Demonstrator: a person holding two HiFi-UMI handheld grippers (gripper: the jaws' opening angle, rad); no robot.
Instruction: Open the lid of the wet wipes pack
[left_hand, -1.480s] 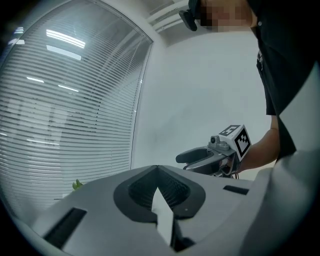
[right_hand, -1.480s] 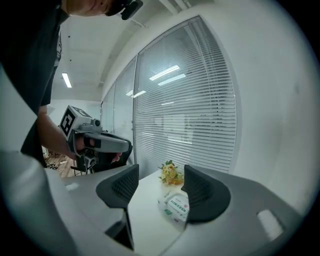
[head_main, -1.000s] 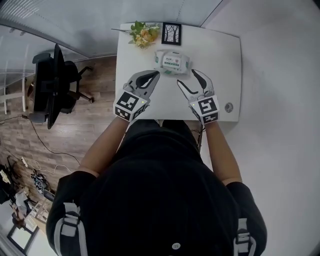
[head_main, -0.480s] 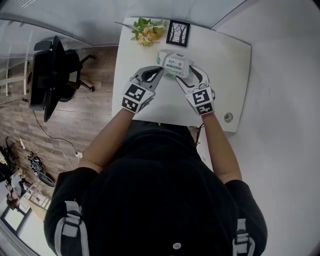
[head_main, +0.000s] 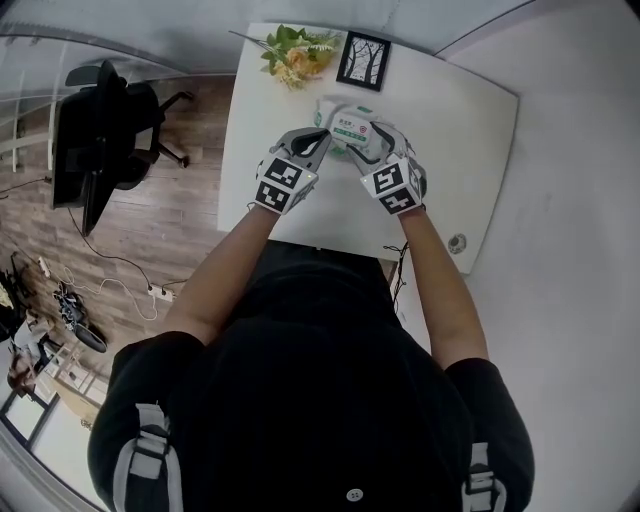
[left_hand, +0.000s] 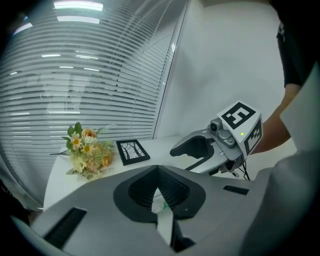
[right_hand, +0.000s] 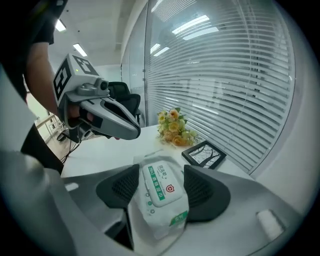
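Right hand-held gripper (right_hand: 161, 186) has come forward over the last second and now straddles the wet wipes pack (right_hand: 162, 210), its pads against both long sides, so I read it as grasping the pack. Left hand-held gripper (left_hand: 159, 181) has moved up too; its jaws are clenched together, empty as far as I can tell, with only a sliver of white and green showing through the slit between them. From the head view its tip sits at the pack's left end.

The pack lies flat on the white surface (head_main: 445, 130), its lid (right_hand: 159, 184) facing up and not yet lifted. With the pack steadied, prying up the lid's edge looks like the next step.

Beyond stand a bunch of flowers (head_main: 297, 50) and a small picture frame (head_main: 362, 60).
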